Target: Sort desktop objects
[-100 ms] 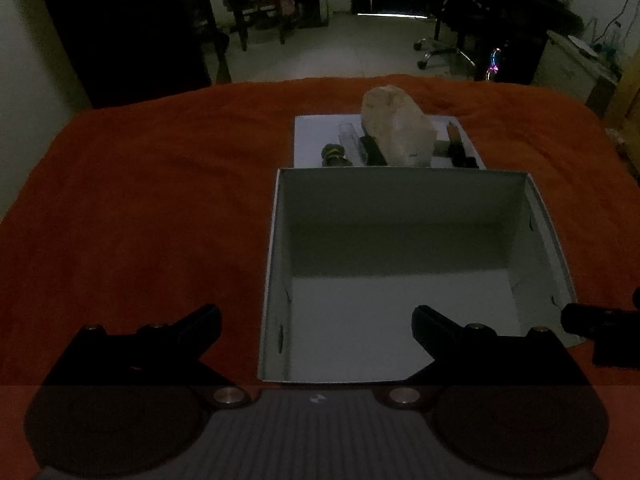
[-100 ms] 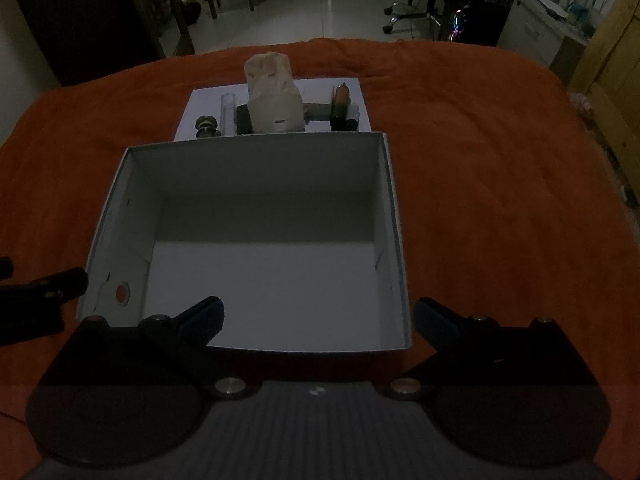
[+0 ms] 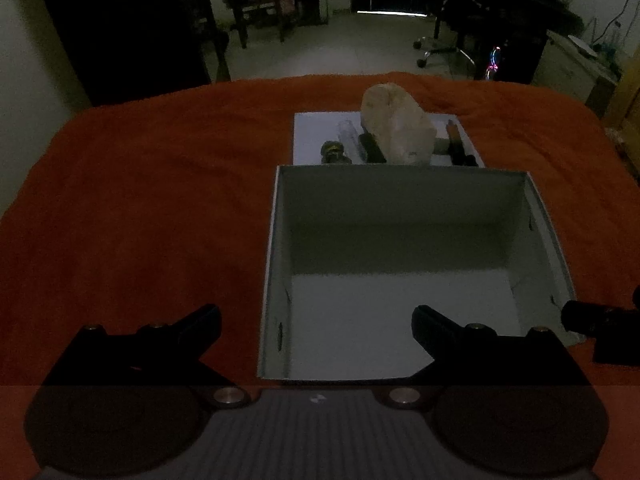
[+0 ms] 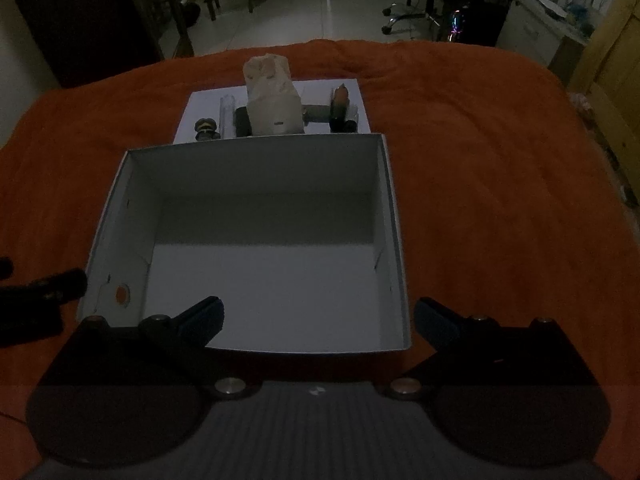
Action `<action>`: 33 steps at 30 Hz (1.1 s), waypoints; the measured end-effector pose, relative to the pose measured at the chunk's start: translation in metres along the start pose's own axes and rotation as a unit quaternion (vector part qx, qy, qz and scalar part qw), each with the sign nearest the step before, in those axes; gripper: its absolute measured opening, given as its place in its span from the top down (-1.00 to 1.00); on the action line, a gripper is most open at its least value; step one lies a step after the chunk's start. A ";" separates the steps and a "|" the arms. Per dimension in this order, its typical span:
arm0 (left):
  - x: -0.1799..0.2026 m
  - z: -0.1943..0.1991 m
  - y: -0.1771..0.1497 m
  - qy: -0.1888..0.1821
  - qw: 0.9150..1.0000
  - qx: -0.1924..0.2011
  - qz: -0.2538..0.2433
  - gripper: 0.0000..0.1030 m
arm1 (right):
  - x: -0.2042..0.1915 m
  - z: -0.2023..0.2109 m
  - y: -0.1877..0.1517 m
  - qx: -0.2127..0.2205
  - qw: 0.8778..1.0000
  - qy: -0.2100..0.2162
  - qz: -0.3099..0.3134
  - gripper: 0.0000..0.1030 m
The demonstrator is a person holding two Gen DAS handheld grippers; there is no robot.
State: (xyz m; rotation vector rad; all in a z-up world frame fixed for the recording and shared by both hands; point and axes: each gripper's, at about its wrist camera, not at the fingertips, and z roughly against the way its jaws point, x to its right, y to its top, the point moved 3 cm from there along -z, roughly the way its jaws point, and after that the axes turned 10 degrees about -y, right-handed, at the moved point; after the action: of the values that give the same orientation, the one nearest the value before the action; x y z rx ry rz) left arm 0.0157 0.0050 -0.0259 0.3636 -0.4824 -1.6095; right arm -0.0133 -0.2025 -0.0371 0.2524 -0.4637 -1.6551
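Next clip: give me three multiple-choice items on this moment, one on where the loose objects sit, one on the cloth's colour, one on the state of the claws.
1. Where are the loose objects?
A. inside the box
B. on the white sheet beyond the box
C. in a claw

2. What colour is the cloth?
A. blue
B. green
C. orange

3. How are the claws?
A. both open, holding nothing
B. both shut
C. left one holding the pale lump

Key: 1 B, the pale lump and small items rest on the white sheet, behind the white box, whose floor is bare. 2 C, the cloth is orange. 3 A, left claw and right claw gape apart.
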 end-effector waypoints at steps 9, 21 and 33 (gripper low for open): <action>-0.004 -0.002 0.000 -0.014 1.000 -0.003 0.009 -1.00 | -0.004 0.002 -0.001 -0.001 1.000 0.002 -0.001 -1.00; -0.001 -0.006 0.003 -0.010 1.000 -0.012 0.011 -1.00 | -0.009 0.003 -0.006 0.007 1.000 -0.001 0.003 -1.00; 0.006 -0.005 0.008 -0.004 1.000 0.009 -0.024 -1.00 | -0.001 0.003 0.007 0.014 0.999 0.041 -0.004 -1.00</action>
State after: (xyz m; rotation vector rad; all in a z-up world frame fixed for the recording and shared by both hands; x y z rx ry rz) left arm 0.0247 -0.0021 -0.0252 0.3861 -0.4982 -1.6551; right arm -0.0080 -0.2019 -0.0314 0.3413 -0.4238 -1.6407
